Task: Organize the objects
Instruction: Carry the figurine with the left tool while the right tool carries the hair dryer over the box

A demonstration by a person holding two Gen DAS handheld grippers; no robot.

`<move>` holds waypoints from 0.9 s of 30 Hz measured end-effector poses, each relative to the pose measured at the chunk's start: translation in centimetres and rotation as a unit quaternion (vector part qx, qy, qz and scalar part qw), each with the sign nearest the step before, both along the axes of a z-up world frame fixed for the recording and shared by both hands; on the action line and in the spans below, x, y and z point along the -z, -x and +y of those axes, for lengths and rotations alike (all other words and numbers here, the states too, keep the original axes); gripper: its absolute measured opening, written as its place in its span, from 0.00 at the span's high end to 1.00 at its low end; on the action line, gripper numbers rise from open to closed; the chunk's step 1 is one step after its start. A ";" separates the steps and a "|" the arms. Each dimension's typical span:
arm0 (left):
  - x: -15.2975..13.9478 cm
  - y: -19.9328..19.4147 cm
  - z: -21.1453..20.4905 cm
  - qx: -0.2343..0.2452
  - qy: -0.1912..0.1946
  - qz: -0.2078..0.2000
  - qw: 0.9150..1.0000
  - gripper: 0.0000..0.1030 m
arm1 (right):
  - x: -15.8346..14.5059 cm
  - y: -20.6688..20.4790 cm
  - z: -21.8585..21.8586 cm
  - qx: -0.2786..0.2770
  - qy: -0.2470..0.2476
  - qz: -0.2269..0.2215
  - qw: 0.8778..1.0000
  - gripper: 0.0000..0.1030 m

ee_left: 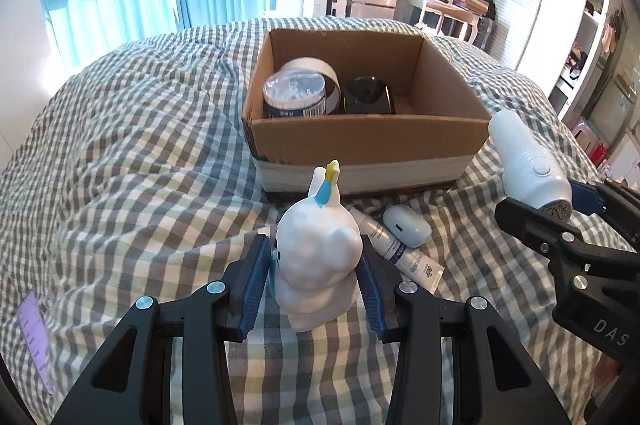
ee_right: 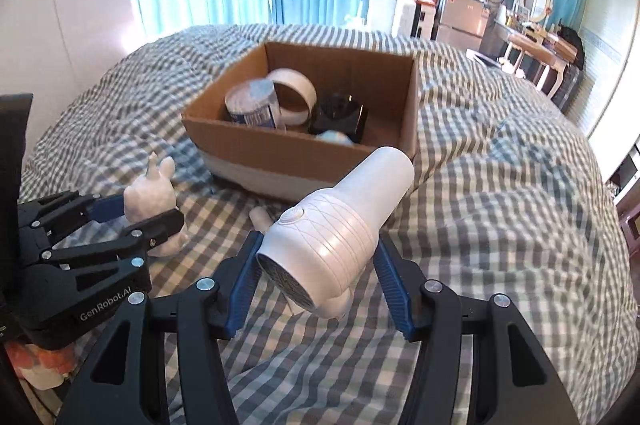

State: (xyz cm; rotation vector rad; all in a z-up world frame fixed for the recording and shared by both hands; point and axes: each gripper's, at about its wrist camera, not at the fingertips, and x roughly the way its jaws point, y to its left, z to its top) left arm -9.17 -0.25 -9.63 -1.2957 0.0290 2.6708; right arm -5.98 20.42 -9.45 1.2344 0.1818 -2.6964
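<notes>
Checked grey-and-white bedding covers the bed, the biggest thing in both views. On it sits an open cardboard box, a pale band around its base. Inside the box, toward its left side, are a round lidded tub, a roll of tape leaning behind it, and a black container to its right.

White hair dryer, next in size, is clamped across its body by the blue pads of the right tool, which is partly closed on it; the dryer is off the bedding, its nozzle aimed toward the box's near corner.

The left tool, narrowed, grips a white unicorn figurine between its pads, just in front of the box.

Beside the figurine on the bedding lie a small white case and a slim white tube, touching each other.
</notes>
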 end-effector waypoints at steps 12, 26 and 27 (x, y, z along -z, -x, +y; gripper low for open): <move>-6.3 4.2 1.1 0.014 0.006 0.042 0.999 0.58 | -5.4 1.9 0.3 -0.036 0.010 0.044 0.998 0.46; -5.6 13.5 3.4 0.048 -0.003 0.019 0.999 0.58 | -8.1 12.3 1.3 -0.036 0.014 0.055 0.998 0.46; -5.2 13.8 3.5 0.050 -0.005 0.017 0.999 0.58 | -8.0 13.2 1.3 -0.037 0.015 0.053 0.998 0.46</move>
